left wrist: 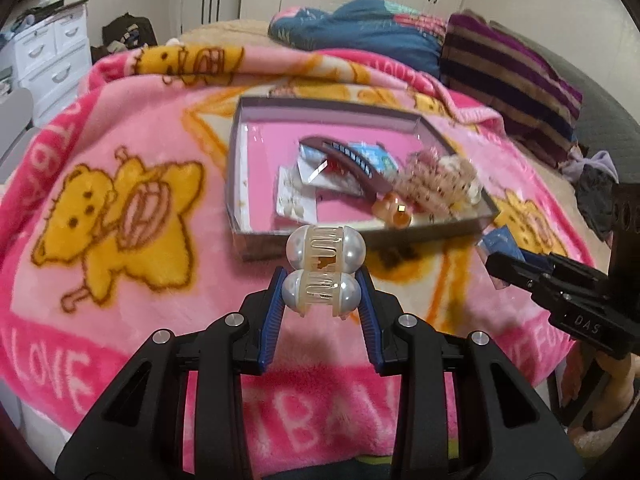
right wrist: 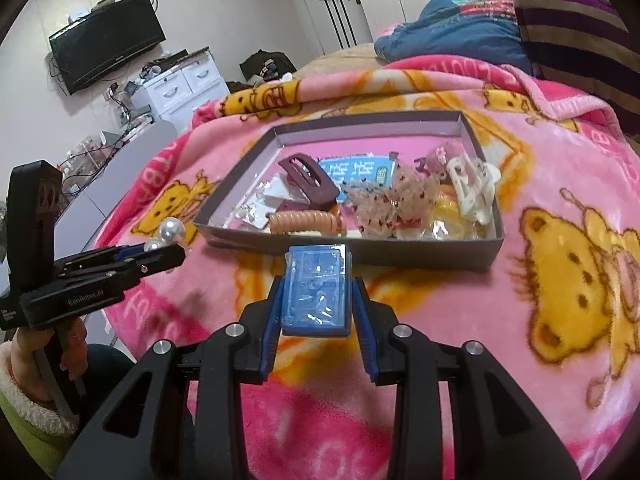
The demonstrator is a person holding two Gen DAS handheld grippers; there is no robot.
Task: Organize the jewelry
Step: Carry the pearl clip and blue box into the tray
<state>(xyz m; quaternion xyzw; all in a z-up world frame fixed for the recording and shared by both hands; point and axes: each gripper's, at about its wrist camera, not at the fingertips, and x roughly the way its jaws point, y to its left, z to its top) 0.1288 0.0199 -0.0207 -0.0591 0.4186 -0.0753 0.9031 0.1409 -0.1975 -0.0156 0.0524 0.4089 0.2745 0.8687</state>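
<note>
My left gripper is shut on a pearl hair clip with clear gold teeth and holds it above the blanket, just in front of the grey box. The left gripper also shows in the right wrist view, pearls sticking out. My right gripper is shut on a small blue plastic case, near the box's front wall. The box holds a maroon clip, a peach coil tie, a white clip and pink beaded pieces.
The box lies on a pink bear-print blanket on a bed. Striped and blue pillows lie behind it. White drawers and a wall TV stand off the left side. My right gripper shows at the right in the left view.
</note>
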